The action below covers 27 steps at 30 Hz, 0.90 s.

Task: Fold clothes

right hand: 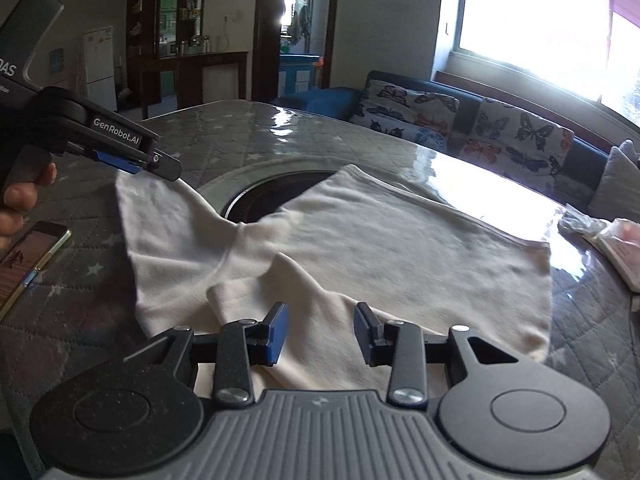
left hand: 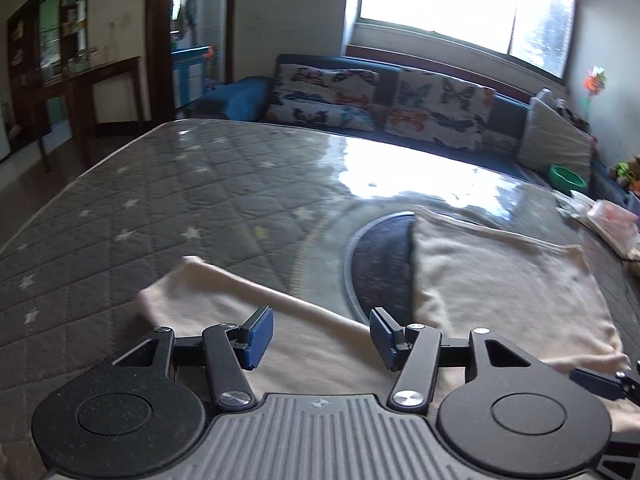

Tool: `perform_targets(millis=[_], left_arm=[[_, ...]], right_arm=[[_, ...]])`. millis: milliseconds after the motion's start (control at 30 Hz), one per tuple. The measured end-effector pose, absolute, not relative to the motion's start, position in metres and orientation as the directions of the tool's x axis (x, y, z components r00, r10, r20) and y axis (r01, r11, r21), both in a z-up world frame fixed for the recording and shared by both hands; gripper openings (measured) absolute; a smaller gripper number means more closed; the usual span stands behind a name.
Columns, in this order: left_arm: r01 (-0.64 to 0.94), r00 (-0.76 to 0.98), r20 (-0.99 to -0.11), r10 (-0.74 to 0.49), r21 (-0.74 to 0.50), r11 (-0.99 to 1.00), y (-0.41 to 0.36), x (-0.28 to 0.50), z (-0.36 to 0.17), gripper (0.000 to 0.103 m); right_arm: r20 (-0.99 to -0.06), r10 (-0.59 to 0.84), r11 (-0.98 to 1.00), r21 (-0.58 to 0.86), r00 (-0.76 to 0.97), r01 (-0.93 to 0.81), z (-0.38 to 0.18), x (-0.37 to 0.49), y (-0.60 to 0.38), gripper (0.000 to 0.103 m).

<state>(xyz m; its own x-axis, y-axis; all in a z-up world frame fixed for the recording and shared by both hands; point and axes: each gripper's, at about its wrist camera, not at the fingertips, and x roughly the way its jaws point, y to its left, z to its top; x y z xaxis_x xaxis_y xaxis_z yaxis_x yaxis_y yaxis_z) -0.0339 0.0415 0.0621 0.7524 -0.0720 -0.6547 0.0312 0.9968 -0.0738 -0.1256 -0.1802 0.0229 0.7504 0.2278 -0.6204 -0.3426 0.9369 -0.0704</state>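
A cream long-sleeved garment (right hand: 400, 248) lies spread on the grey star-quilted table top (left hand: 160, 200). One sleeve (left hand: 208, 292) reaches out to the left, and in the right wrist view another fold of cream cloth (right hand: 256, 292) lies over the body. My left gripper (left hand: 322, 336) is open just above that left sleeve, with nothing between its blue pads (left hand: 258, 338). From the right wrist view the left gripper (right hand: 160, 166) hangs over the sleeve's far end. My right gripper (right hand: 322, 334) is open above the garment's near edge. Its tip also shows in the left wrist view (left hand: 600, 384).
A round dark inset (right hand: 280, 196) in the table is partly covered by the garment. A phone (right hand: 28, 264) lies at the left edge, below a hand (right hand: 20, 200). Plastic packets (right hand: 616, 248) sit at the right. A sofa with butterfly cushions (left hand: 440, 104) stands behind.
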Motion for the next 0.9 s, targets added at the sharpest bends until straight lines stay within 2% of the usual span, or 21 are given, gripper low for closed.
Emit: perform_targets(millis=[200, 367, 567, 900], left_arm=[[-0.109, 0.74, -0.672, 0.037, -0.065, 0.992, 0.081, -0.023, 0.056, 0.058], [-0.197, 0.721, -0.686, 0.099, -0.065, 0.978, 0.108, -0.018, 0.051, 0.058], [-0.234, 0.696, -0.709, 0.116, -0.071, 0.97, 0.121, -0.01, 0.042, 0.058], [-0.277, 0.669, -0.732, 0.127, -0.087, 0.957, 0.136, 0.005, 0.028, 0.055]], right_arm=[[-0.644, 0.287, 0.921, -0.017, 0.709, -0.389, 0.009, -0.11, -0.164, 0.036], [-0.612, 0.324, 0.916, 0.011, 0.721, -0.402, 0.016, -0.11, -0.159, 0.036], [-0.632, 0.391, 0.903, 0.125, 0.668, -0.411, 0.008, -0.1, -0.155, 0.038], [-0.6, 0.389, 0.904, 0.104, 0.699, -0.414, 0.024, -0.114, -0.161, 0.037]])
